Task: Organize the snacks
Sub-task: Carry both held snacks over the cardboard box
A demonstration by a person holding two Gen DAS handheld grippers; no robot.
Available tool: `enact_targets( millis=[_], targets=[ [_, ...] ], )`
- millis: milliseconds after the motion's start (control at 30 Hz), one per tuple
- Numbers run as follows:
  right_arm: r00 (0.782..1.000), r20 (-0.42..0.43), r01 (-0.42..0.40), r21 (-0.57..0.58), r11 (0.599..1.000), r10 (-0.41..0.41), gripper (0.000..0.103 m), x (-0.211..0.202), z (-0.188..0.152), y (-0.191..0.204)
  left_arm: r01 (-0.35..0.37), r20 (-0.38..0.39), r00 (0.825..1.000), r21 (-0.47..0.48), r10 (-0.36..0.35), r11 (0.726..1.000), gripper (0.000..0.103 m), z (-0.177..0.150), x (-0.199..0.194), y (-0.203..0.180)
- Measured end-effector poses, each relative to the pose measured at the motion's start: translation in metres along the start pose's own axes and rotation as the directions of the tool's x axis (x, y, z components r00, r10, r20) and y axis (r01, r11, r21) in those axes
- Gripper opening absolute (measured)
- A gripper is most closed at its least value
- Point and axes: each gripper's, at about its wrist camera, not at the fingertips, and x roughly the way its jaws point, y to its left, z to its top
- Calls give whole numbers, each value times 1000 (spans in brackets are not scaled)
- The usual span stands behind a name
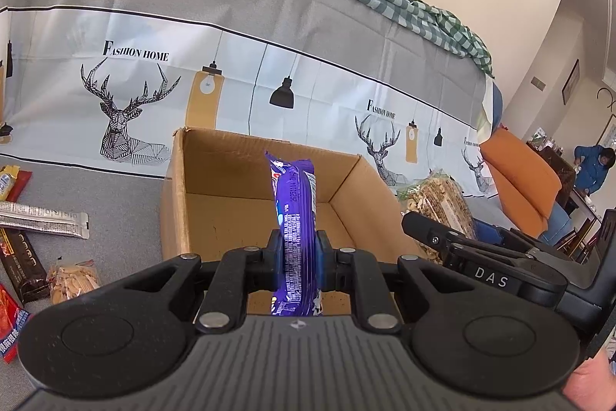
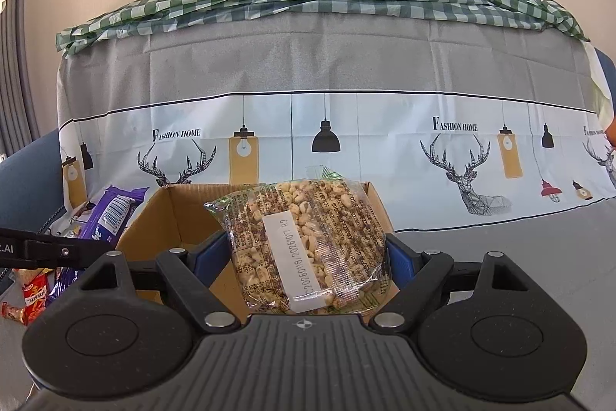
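The left tongs (image 1: pixel 299 253) are clenched on a purple snack packet (image 1: pixel 294 218), pinching it edge-on across its narrow side so the glossy foil stands upright in the middle of the left wrist frame, its crimped top seal pointing up. Held this way, the slim packet hangs directly over the open cardboard box (image 1: pixel 215 187), which fills the centre of that frame; a release from here would probably drop it straight inside.

The right tongs (image 2: pixel 308 253) grasp a clear bag of puffed grain snack (image 2: pixel 308 237), their blue pads spread wide to either flank because the block is broad and bulky. The crinkled cellophane shows pale, knobbly puffs pressed into a slab, with a white date sticker running diagonally across its face. It sits at the centre of the right wrist frame, in front of the box's near corner (image 2: pixel 169 214); whether it is over the opening or short of it is hard to judge through the fisheye.

The box is plain brown corrugated board, with a matte, bare interior as far as can be seen. It rests on a grey cloth-covered surface (image 1: pixel 115 218), perhaps a sofa seat rather than a worktop. More wrappers wait at the lower left of the left wrist frame: a silver sachet (image 1: pixel 42 218), a dark bar (image 1: pixel 23 264), a red pouch (image 1: pixel 9 326).
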Motion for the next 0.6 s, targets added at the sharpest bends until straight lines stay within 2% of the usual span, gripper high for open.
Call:
enact_targets(
  millis=[600],
  targets=[
    [1000, -4, -3, -10, 1000, 3, 85, 2, -2, 0, 1, -2, 1000, 5, -1, 1000, 17, -1, 0, -1]
  ],
)
